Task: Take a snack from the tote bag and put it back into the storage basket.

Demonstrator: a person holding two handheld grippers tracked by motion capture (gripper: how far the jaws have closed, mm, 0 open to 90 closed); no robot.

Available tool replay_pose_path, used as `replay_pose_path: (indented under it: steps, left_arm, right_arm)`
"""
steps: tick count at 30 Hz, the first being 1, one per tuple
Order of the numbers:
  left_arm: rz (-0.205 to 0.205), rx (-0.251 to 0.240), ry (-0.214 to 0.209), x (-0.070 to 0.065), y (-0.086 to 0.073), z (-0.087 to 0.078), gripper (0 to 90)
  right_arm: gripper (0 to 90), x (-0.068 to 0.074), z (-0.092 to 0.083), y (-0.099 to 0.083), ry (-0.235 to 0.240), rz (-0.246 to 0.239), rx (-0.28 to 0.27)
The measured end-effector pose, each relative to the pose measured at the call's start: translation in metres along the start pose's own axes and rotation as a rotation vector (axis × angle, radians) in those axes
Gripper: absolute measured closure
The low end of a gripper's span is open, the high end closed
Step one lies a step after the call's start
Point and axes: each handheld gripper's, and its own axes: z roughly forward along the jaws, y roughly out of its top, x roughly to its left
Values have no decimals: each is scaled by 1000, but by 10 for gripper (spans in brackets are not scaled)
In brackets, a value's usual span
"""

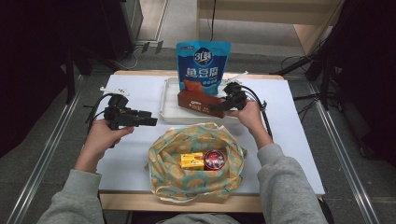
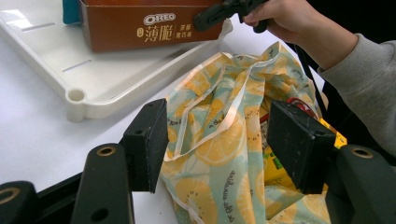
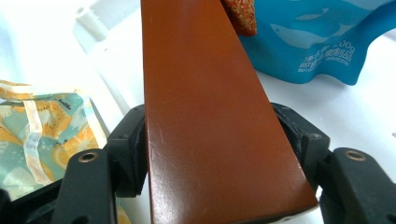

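A brown Oreo box (image 1: 198,101) (image 2: 140,25) (image 3: 205,116) lies in the white tray (image 1: 170,109) (image 2: 93,79). My right gripper (image 1: 218,107) (image 3: 210,140) is shut on its near end, a pad pressing each long side. A blue snack pouch (image 1: 203,60) (image 3: 317,42) stands upright behind it in the tray. In front sits an open fabric bag (image 1: 168,179) (image 2: 219,186) with an orange-slice print. It holds a yellow box (image 1: 192,161) and a red can (image 1: 215,160). My left gripper (image 1: 150,118) (image 2: 219,140) is open, left of the tray, pointing at the bag's rim without touching it.
The white tabletop (image 1: 289,140) has bare room on both sides of the bag. A small white item (image 1: 114,91) lies near the far left corner. Dark stands and cables flank the table on the floor.
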Motion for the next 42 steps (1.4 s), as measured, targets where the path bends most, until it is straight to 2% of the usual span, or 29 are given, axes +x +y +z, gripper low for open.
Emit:
replay_pose_path:
  steps: [10,15,18,24,27,29,32,37,42]
  left_arm:
    - [1,-1,-1,1,0,0,392]
    - [-4,-1,0,2,-1,-1,392]
    - [-4,-6,-4,2,-1,-1,392]
    - [-3,-5,-1,1,-1,-1,392]
    - [-4,-5,-1,1,-1,-1,392]
    - [-3,-5,0,1,-1,-1,392]
    - [-4,-6,1,1,-1,-2,392]
    - [-3,-4,2,2,-1,-2,393]
    - [-3,-4,3,1,-1,-2,393]
  right_arm:
    - [346,-4,7,2,-5,32,-20]
    - [334,-4,15,0,-27,31,26]
    - [334,-3,18,-1,-33,25,35]
    - [299,-3,16,-1,-39,39,39]
    - [298,-3,11,0,-28,63,17]
    - [299,-3,7,2,-30,58,4]
    - [320,1,0,4,-34,47,-16]
    - [404,10,-10,7,-53,17,-27]
    - [471,18,-16,9,-36,16,-45]
